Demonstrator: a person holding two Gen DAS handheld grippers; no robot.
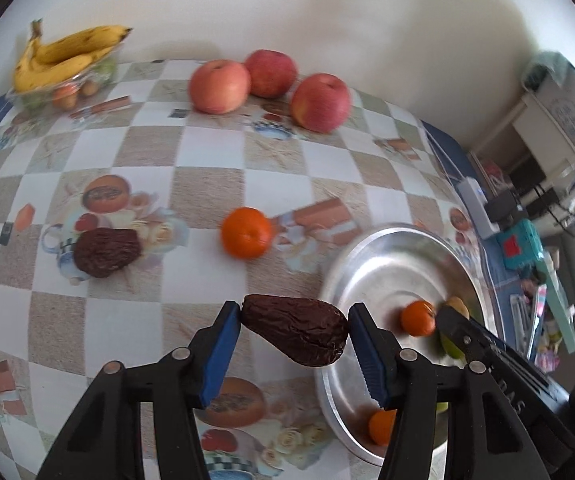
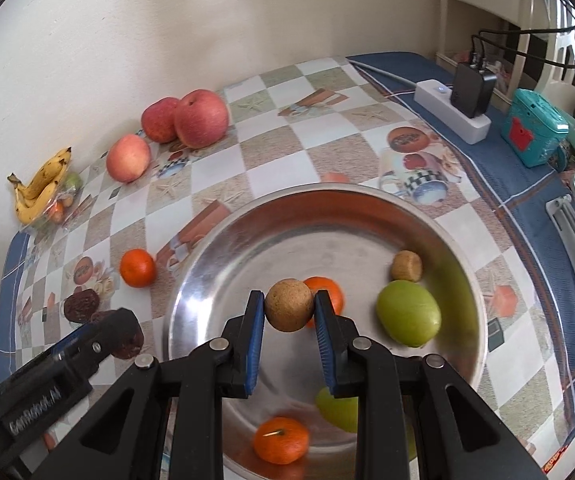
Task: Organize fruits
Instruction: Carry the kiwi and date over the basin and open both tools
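Note:
My left gripper [image 1: 294,320] is shut on a dark brown wrinkled fruit [image 1: 295,332], held above the tablecloth just left of the metal plate [image 1: 387,256]. My right gripper [image 2: 289,308] is shut on a round tan fruit [image 2: 289,312], held over the plate's [image 2: 247,220] middle. In the plate lie two tangerines [image 2: 329,290] [image 2: 280,440], two green fruits [image 2: 408,312] [image 2: 337,408] and a small tan fruit [image 2: 406,266]. On the cloth lie another tangerine [image 1: 246,232] and a second dark wrinkled fruit [image 1: 105,252].
Three red apples [image 1: 219,86] [image 1: 270,73] [image 1: 320,102] stand near the wall. Bananas [image 1: 63,56] rest on a clear bag of small fruit at the far left corner. A white power strip [image 2: 451,110] and a teal box [image 2: 535,128] sit at the table's right edge.

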